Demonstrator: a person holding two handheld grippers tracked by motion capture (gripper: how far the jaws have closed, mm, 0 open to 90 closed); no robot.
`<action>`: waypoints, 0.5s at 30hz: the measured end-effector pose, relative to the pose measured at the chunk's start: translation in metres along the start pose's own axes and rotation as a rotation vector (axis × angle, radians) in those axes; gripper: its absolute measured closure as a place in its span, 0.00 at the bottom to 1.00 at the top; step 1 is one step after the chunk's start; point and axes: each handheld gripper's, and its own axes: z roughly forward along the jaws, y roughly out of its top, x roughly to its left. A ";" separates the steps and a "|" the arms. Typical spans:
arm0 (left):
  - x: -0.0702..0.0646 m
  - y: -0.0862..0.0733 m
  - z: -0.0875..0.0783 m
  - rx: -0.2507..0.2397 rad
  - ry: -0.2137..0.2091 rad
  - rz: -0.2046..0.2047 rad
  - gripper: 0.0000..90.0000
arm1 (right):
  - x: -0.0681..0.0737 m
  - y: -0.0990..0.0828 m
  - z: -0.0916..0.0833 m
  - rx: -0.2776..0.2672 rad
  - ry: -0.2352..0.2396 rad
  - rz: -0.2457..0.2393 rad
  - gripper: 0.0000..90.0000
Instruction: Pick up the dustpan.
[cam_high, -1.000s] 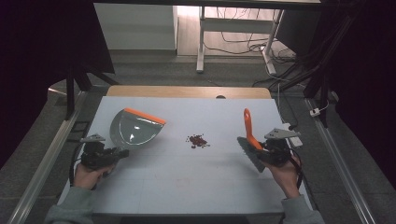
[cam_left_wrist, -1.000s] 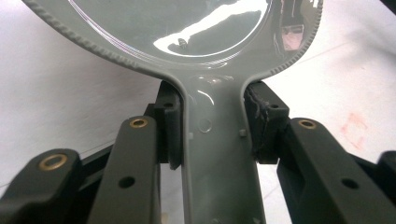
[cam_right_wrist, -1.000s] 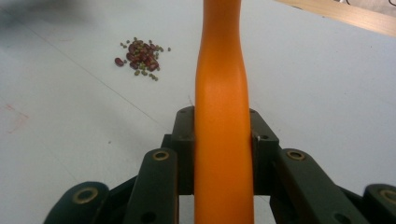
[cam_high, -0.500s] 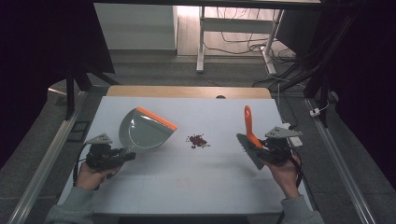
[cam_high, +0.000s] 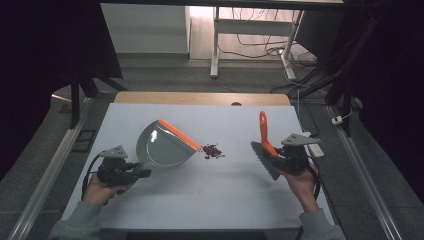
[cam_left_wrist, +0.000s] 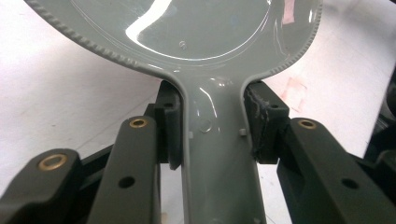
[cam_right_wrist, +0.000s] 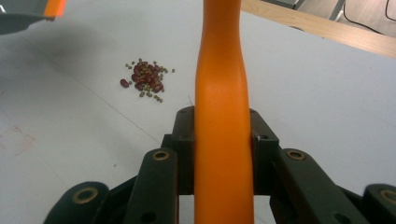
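The dustpan (cam_left_wrist: 196, 28) looks like glossy grey plastic, smooth enough to mirror the light, with a finely ribbed rim and an orange lip. The brush handle (cam_right_wrist: 223, 116) is smooth orange plastic with a soft sheen. The counter (cam_high: 200, 200) has a matt white top edged in pale wood. The tongs' pads (cam_left_wrist: 264, 121) look like matt black rubber, one roughened and chipped.

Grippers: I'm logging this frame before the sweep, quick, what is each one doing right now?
Left gripper: jaws shut on the grey dustpan handle.
Right gripper: jaws shut on the orange brush handle.
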 end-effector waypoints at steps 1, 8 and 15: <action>-0.001 0.000 0.001 0.008 -0.005 0.007 0.68 | 0.000 0.001 0.001 -0.001 0.000 0.002 0.78; -0.007 0.002 0.009 0.097 -0.013 0.039 0.68 | -0.002 0.016 0.011 -0.044 0.001 0.015 0.78; -0.014 0.004 0.015 0.127 -0.042 0.067 0.68 | -0.006 0.032 0.023 -0.066 0.008 0.020 0.78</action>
